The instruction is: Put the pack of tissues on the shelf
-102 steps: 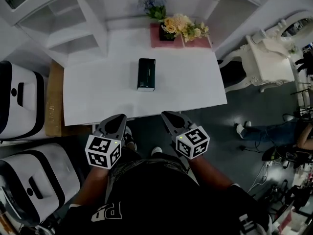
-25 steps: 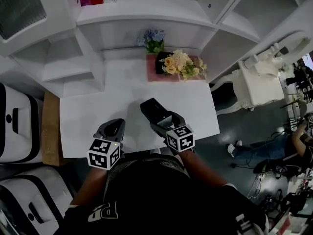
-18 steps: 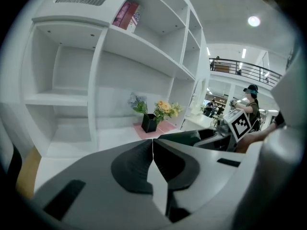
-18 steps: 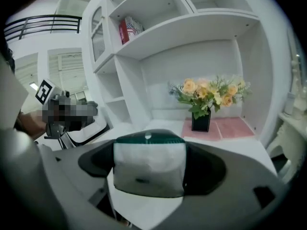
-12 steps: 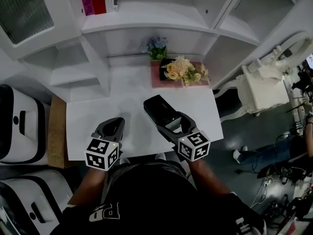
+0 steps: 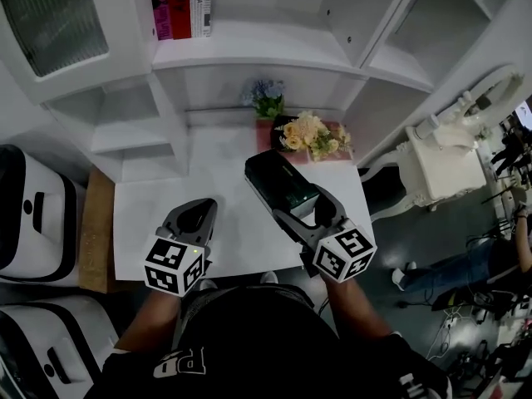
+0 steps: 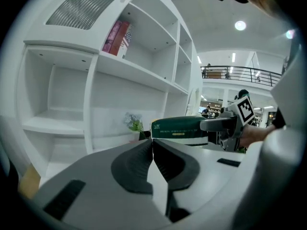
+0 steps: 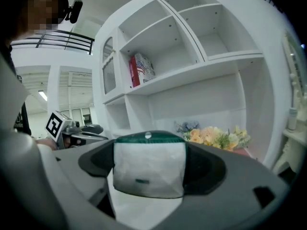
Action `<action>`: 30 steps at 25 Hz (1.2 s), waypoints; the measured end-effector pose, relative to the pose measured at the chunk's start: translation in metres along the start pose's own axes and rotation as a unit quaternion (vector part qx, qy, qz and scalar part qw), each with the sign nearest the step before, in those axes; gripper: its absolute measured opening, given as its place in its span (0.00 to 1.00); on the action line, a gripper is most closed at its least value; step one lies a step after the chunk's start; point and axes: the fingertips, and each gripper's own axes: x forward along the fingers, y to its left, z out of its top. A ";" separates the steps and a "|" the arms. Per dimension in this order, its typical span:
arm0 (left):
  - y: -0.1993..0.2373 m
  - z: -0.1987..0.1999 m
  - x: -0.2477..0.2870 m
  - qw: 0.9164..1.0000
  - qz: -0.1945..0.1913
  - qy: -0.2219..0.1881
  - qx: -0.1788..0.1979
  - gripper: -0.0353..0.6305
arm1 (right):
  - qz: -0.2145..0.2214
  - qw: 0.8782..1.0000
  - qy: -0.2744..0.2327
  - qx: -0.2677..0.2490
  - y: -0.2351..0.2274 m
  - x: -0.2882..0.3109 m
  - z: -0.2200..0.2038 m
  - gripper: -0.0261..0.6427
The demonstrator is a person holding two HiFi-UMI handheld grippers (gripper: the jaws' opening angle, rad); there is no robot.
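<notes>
The pack of tissues (image 6: 280, 181) is dark green with a white end face (image 8: 149, 169). My right gripper (image 6: 301, 209) is shut on it and holds it in the air above the white table (image 6: 158, 210), its far end pointing toward the shelf unit (image 6: 258, 52). In the left gripper view the pack (image 7: 180, 130) hangs level at mid-right. My left gripper (image 6: 191, 216) hovers over the table's near left part, jaws shut with nothing between them. The shelf unit's open white compartments (image 8: 192, 37) rise behind the table.
Red books (image 6: 179, 5) stand on an upper shelf. A flower arrangement (image 6: 309, 135) on a pink mat and a small blue bouquet (image 6: 266, 96) sit at the table's back. A white ornate chair (image 6: 440, 160) is to the right, white and black cases (image 6: 29, 214) to the left.
My right gripper took the tissue pack off the table and has lifted it up and forward toward the shelves. The head view has tilted upward. My left gripper has barely moved.
</notes>
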 end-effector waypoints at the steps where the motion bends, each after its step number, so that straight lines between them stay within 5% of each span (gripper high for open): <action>1: 0.000 0.003 -0.001 1.000 0.000 -0.005 0.001 0.08 | 0.001 1.000 -0.006 0.000 0.002 0.000 0.005 0.68; 14: 0.000 0.038 -0.018 0.999 0.003 -0.050 0.012 0.08 | 0.030 0.995 -0.094 -0.027 0.028 -0.017 0.091 0.68; 30: 0.011 0.045 -0.019 0.998 0.011 -0.057 0.009 0.08 | 0.017 0.976 -0.204 -0.072 0.027 -0.032 0.193 0.67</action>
